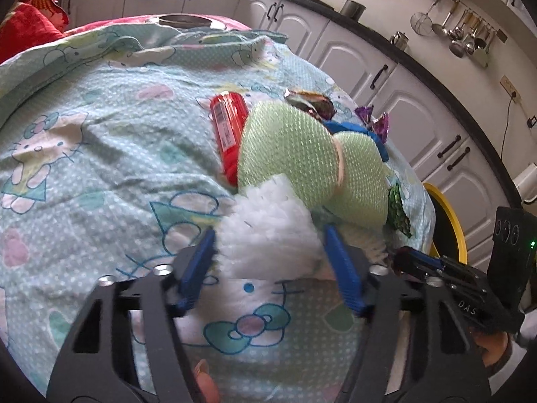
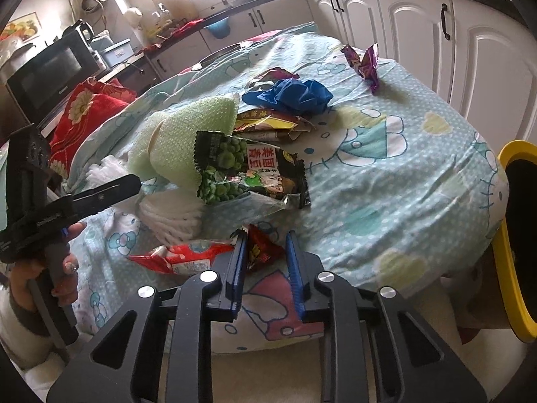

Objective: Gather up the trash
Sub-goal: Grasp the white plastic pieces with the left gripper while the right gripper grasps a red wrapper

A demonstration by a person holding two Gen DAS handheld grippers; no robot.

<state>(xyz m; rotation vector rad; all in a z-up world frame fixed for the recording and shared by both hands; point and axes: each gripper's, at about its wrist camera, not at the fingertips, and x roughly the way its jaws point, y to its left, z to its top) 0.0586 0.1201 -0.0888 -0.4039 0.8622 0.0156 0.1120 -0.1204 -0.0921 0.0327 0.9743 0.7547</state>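
Note:
Trash lies on a table under a Hello Kitty cloth [image 2: 386, 181]. My left gripper [image 1: 268, 255] is open, its blue fingers either side of a white fluffy wad [image 1: 268, 231], not closed on it. Beyond it lie a green mesh cloth [image 1: 295, 154] and a red wrapper [image 1: 228, 131]. My right gripper [image 2: 263, 258] is open around the corner of a red snack wrapper [image 2: 188, 257]. Ahead of it lie a green-pea snack bag [image 2: 251, 174], a blue crumpled bag [image 2: 292, 95], a yellow wrapper [image 2: 268, 122] and a purple wrapper [image 2: 364, 62].
A yellow-rimmed black bin [image 2: 517, 235] stands at the table's right edge; it also shows in the left wrist view [image 1: 453, 221]. White kitchen cabinets [image 2: 419, 27] run behind. A red cushion [image 2: 87, 114] and a microwave [image 2: 50, 70] are at the left.

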